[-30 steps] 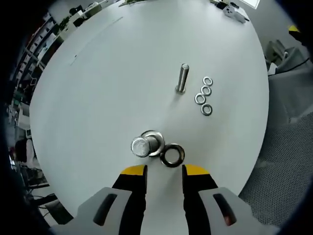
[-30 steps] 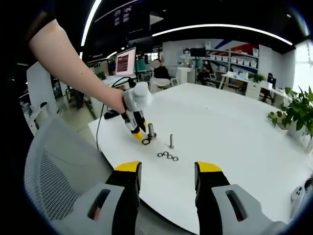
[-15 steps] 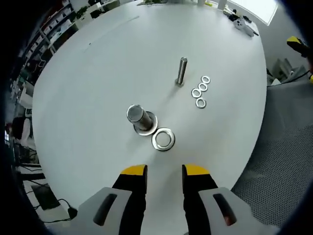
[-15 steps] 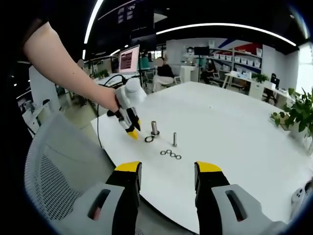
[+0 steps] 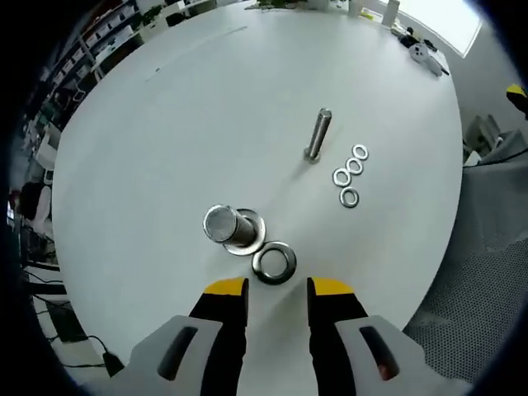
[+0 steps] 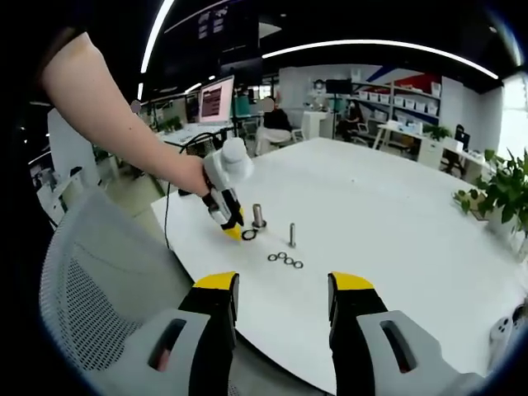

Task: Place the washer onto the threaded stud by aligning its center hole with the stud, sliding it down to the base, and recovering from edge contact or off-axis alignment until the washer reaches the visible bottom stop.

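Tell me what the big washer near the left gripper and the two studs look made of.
Large washer: probably steel, silvery, with a shiny rim. Thick stud and thin stud: likewise bare metal, grey with bright highlights; the alloy can't be told. Both stand on the white table.

Open-plan office or lab: round white table (image 6: 396, 214), mesh chair (image 6: 91, 280), computer monitor (image 6: 210, 101), shelving with bins (image 6: 412, 103), potted plants (image 6: 503, 194), ceiling strip lights (image 6: 371, 45).

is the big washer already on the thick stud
No, in the left gripper view the big washer lies flat on the table beside the thick stud, just ahead of the open left gripper.
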`<move>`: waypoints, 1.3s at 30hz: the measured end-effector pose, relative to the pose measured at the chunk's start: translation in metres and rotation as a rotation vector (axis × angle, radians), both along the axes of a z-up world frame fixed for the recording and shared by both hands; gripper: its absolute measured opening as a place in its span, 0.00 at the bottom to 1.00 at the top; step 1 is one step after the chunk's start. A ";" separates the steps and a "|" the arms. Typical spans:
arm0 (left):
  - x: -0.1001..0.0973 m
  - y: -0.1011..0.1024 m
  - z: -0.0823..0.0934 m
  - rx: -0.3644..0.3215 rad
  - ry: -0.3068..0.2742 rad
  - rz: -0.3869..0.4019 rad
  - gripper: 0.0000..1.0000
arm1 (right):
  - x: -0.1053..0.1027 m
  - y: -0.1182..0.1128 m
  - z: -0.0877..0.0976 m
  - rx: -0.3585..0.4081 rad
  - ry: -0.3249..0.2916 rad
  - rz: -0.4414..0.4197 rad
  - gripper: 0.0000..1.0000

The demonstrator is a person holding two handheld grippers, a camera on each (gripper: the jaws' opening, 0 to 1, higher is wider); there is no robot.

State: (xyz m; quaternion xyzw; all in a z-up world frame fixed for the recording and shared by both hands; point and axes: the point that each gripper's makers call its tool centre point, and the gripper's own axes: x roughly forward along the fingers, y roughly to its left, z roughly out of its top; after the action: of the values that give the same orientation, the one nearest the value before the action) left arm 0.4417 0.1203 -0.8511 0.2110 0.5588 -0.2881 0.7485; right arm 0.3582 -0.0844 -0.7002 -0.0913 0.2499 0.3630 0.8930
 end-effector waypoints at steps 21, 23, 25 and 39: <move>0.012 -0.006 -0.008 0.009 -0.004 -0.021 0.23 | 0.001 -0.002 -0.002 -0.008 0.007 -0.012 0.45; 0.013 -0.006 -0.009 0.013 -0.008 -0.019 0.23 | 0.001 -0.003 -0.002 -0.011 0.007 -0.013 0.45; 0.012 -0.006 -0.008 0.010 -0.009 -0.010 0.22 | 0.002 -0.003 -0.002 -0.010 0.007 -0.015 0.45; -0.005 0.009 -0.008 0.045 0.031 -0.030 0.21 | 0.002 -0.004 -0.001 -0.010 0.003 -0.023 0.45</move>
State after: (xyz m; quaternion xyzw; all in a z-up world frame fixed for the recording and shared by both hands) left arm 0.4370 0.1294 -0.8589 0.2313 0.5737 -0.2898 0.7304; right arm 0.3604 -0.0886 -0.7011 -0.0924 0.2539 0.3517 0.8963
